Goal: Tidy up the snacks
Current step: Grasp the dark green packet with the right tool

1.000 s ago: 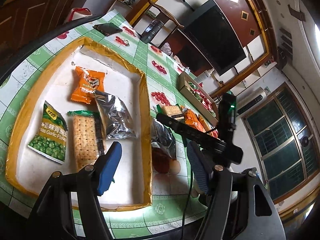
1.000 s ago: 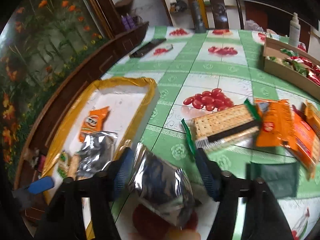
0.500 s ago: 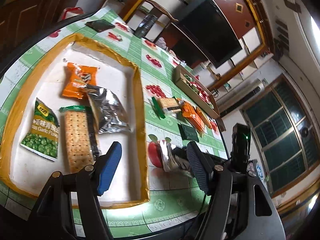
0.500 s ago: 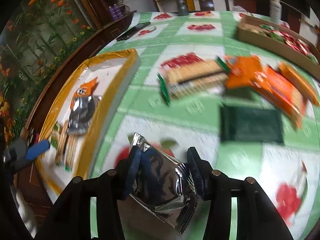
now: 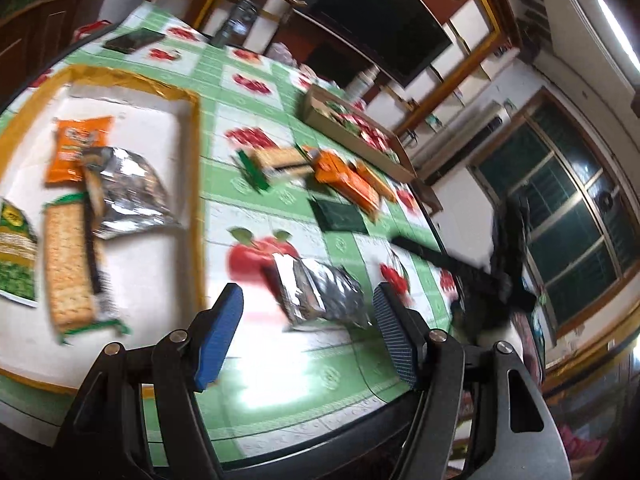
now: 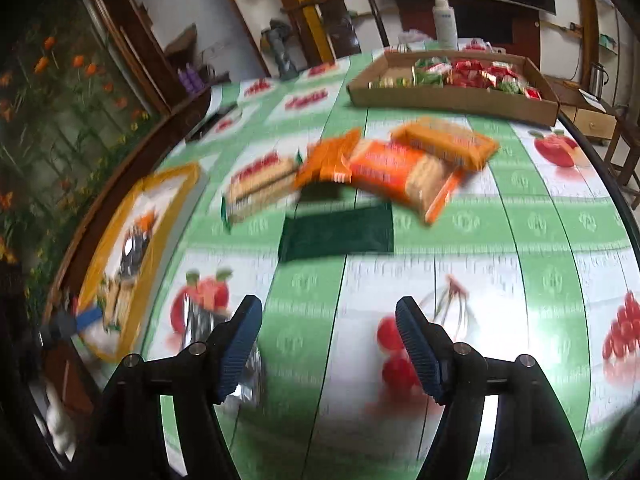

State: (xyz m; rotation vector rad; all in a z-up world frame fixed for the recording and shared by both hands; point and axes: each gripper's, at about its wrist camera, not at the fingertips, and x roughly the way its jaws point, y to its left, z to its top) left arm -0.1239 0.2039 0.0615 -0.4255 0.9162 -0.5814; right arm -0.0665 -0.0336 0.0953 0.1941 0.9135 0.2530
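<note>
Your left claw [image 5: 306, 336] hovers low over the desk [image 5: 304, 384], spread wide around nothing; the foil pack [image 5: 320, 294] lies just ahead. Your right claw [image 6: 329, 350] gapes empty above the desk, beside it.

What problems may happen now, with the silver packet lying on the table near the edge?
1. The silver packet lies on the table outside the tray, close to the near edge; a careless push might slide it off.
2. Both views are blurred by motion, so the open left gripper may close off-centre on the crinkled foil and slip.
3. The open right gripper is close by, so the two could collide.
</note>
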